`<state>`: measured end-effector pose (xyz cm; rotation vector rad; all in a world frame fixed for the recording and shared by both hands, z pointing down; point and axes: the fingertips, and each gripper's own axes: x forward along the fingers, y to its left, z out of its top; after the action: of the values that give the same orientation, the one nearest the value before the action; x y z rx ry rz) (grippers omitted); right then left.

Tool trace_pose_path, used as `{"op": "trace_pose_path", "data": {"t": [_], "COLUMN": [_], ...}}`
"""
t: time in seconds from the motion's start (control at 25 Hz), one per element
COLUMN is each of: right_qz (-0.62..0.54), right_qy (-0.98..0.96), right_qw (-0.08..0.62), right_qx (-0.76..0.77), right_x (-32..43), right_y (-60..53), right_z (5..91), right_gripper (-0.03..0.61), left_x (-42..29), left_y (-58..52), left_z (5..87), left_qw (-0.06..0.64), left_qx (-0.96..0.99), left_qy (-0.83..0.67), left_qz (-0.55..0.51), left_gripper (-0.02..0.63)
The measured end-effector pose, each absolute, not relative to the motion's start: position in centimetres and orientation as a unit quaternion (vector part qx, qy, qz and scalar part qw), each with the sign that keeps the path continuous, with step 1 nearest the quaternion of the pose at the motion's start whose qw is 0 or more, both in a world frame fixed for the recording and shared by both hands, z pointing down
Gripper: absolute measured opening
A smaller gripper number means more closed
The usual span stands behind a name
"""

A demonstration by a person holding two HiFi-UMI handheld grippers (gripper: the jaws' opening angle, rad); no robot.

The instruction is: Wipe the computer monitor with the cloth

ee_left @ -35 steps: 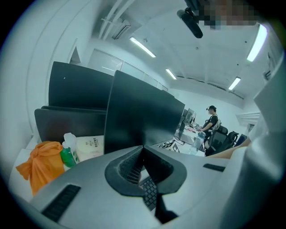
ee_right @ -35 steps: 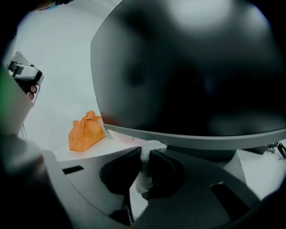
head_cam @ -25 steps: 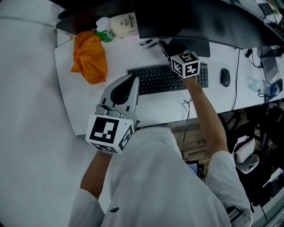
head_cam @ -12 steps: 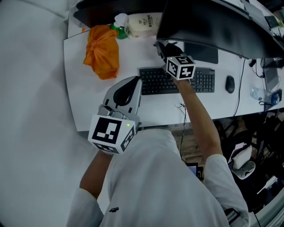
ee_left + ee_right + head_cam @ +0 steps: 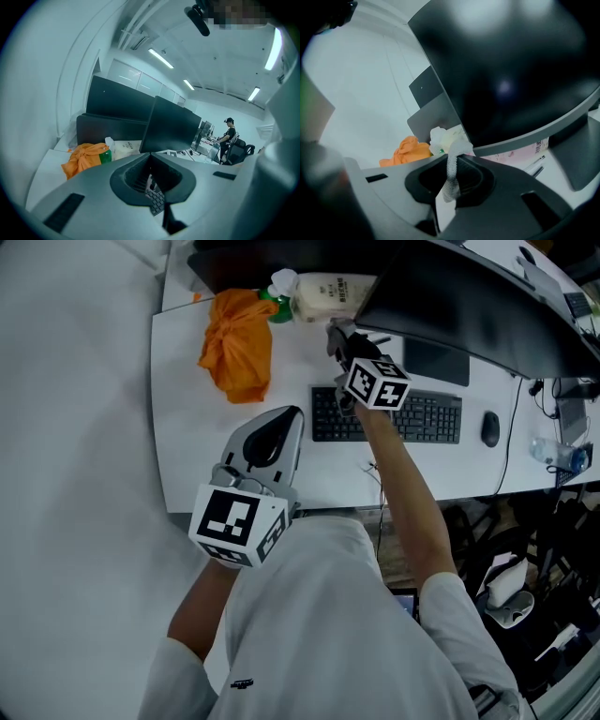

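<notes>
The dark computer monitor (image 5: 478, 310) stands over the back of the white desk (image 5: 187, 456). My right gripper (image 5: 341, 337) is at the monitor's lower left corner, shut on a thin white mesh cloth. In the right gripper view the cloth (image 5: 451, 178) hangs pinched between the jaws of the right gripper (image 5: 451, 157), just under the monitor (image 5: 511, 70) and its bottom edge. My left gripper (image 5: 284, 420) hovers over the desk's front part, jaws shut with nothing in them. In the left gripper view the left gripper (image 5: 150, 154) points toward the monitor (image 5: 171, 129).
An orange cloth bundle (image 5: 236, 352), a green-topped bottle (image 5: 278, 289) and a white package (image 5: 330, 294) sit at the desk's back left. A black keyboard (image 5: 417, 418) and a mouse (image 5: 490, 429) lie under the monitor. A person (image 5: 228, 134) stands far off.
My right gripper has slid left along the monitor's lower edge to its left corner, cloth still held. The left gripper has stayed in place.
</notes>
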<state>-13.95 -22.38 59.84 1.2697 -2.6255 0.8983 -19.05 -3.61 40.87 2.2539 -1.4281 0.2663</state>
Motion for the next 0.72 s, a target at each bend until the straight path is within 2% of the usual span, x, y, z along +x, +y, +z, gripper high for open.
{"op": "trace_pose_path", "data": {"t": [0.4, 0.72], "right_qz": [0.335, 0.381], "right_qy": [-0.815, -0.779], "right_qw": [-0.030, -0.120], "right_qx": [0.471, 0.483], "right_x": [-13.0, -12.3], "right_y": [-23.5, -23.7], "right_z": [56.9, 52.6], "right_gripper": [0.038, 0.038], "left_x": [-20.1, -20.4], "left_y": [-2.4, -2.2], "left_z": [39.8, 38.0], "left_qw": [0.220, 0.205], "left_qx": [0.822, 0.827], "left_qy": [-0.519, -0.519], "left_qz": [0.083, 0.072], "left_gripper": [0.018, 0.018]}}
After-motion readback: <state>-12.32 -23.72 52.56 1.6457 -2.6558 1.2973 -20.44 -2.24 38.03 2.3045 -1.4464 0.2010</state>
